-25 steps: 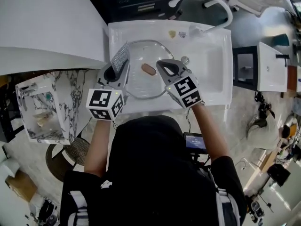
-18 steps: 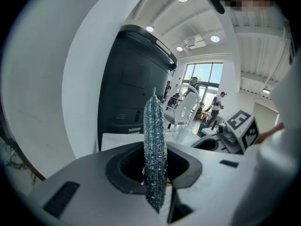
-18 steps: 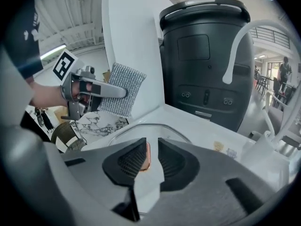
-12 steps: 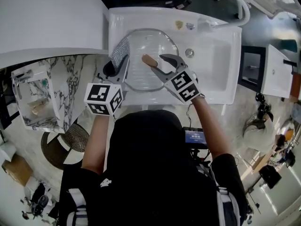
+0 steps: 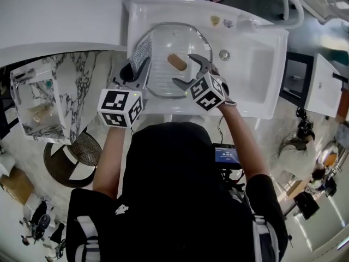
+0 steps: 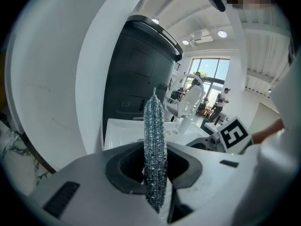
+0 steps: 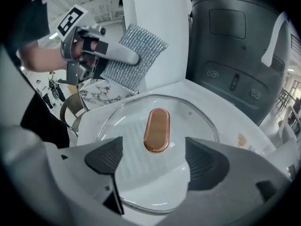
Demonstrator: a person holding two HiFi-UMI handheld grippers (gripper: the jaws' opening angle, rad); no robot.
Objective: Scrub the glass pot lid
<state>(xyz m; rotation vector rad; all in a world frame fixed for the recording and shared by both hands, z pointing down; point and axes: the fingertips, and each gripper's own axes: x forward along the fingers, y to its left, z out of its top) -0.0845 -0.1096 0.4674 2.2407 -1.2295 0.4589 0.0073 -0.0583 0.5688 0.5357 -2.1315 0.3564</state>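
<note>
While the left tool [image 6: 155, 166] clamps the metal scourer [image 6: 155, 140], the right tool [image 5: 182, 69] has just been opening its jaws wide, empty, over the copper handle [image 7: 156, 130] of the glass pot lid [image 5: 163, 37], likely to steady it.

The lid [image 5: 158, 78] is clear, round glass with a metal rim and 1 oblong copper-coloured handle [image 5: 177, 62] at its centre. It lies handle up in the left half of the sink [image 5: 256, 81]. The scourer [image 5: 140, 56], a silvery mesh pad, is held on edge over the sink's left rim, just beside the lid.
</note>
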